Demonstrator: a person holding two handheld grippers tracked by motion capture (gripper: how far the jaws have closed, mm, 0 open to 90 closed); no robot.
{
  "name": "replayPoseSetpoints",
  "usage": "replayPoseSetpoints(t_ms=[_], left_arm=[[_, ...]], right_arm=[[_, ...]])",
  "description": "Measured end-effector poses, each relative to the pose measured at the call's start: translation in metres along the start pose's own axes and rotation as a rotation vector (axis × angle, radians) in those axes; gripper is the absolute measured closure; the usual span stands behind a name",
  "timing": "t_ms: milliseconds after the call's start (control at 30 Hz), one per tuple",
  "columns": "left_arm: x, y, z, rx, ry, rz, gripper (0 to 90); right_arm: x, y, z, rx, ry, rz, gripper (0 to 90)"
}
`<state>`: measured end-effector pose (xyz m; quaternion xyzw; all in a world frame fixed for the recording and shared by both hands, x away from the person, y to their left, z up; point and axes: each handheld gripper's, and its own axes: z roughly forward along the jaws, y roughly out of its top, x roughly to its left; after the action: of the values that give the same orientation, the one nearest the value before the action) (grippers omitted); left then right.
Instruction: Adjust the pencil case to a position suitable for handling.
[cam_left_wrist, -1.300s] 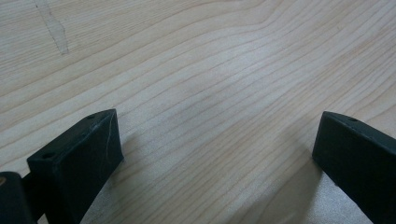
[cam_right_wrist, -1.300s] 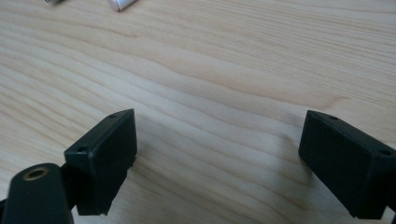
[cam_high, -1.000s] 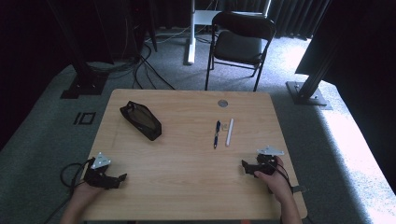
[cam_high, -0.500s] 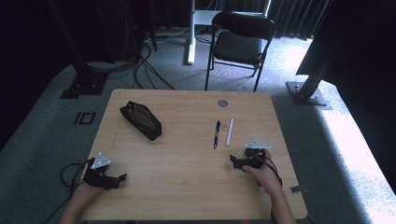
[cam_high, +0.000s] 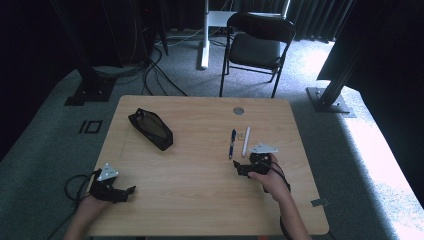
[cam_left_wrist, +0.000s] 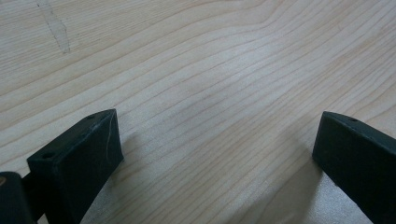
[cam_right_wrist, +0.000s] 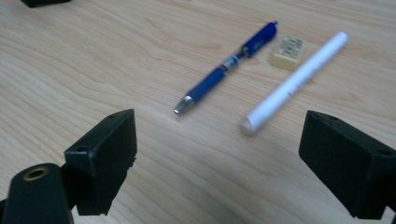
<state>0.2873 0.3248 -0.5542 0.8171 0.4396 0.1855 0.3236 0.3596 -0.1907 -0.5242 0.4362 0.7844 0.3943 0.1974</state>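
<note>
Item one, a blue pen (cam_right_wrist: 229, 65): slim barrel in blue plastic with a clear band at mid-length and a bright metal tip; it lay flat on the table (cam_high: 200, 200), right of centre, its long axis running near to far, tip toward the near edge and clip end toward the far edge, as the high view (cam_high: 233, 143) showed. Item two, a white pen (cam_right_wrist: 295, 77): a plain, smooth white cylinder with a rounded near end, lying just right of the blue pen and nearly parallel to it, apart from it, its far end leaning slightly right. Item three, an eraser (cam_right_wrist: 288, 46): a small cream block with rounded corners, set between the far ends of the two pens; dark print on its top face was too blurred to read. Item four, a pouch (cam_high: 150, 128): black, soft, oblong, lying on the far left part of the table with its long axis running diagonally. The table was pale wood-grain board with a round grey grommet (cam_high: 238, 110) near the far edge. The right gripper (cam_right_wrist: 219, 158), of matt black blocks, had its jaws spread wide just near of the pen tips, touching neither pen. The left gripper (cam_left_wrist: 219, 154) sat at the near left corner, jaws likewise wide apart over bare board, well apart from the pens. No brand could be read on any item.
</note>
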Motion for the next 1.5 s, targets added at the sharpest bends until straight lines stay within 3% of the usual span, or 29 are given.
replayPoseSetpoints(t_ms=[300,733,1067,1500], left_arm=[[0.0,0.0,0.0,-0.001,0.001,0.0,1.6],[0.0,0.0,0.0,0.0,0.0,0.0,1.6],[0.0,0.0,0.0,0.0,0.0,0.0,1.6],[0.0,0.0,0.0,0.0,0.0,0.0,1.6]], right_arm=[[0.017,0.013,0.01,-0.016,0.04,-0.024,11.2],[0.053,0.034,0.033,-0.021,0.117,-0.08,11.2],[0.07,0.054,0.046,-0.038,0.147,-0.123,11.2],[0.102,0.073,0.07,-0.042,0.231,-0.159,13.4]])
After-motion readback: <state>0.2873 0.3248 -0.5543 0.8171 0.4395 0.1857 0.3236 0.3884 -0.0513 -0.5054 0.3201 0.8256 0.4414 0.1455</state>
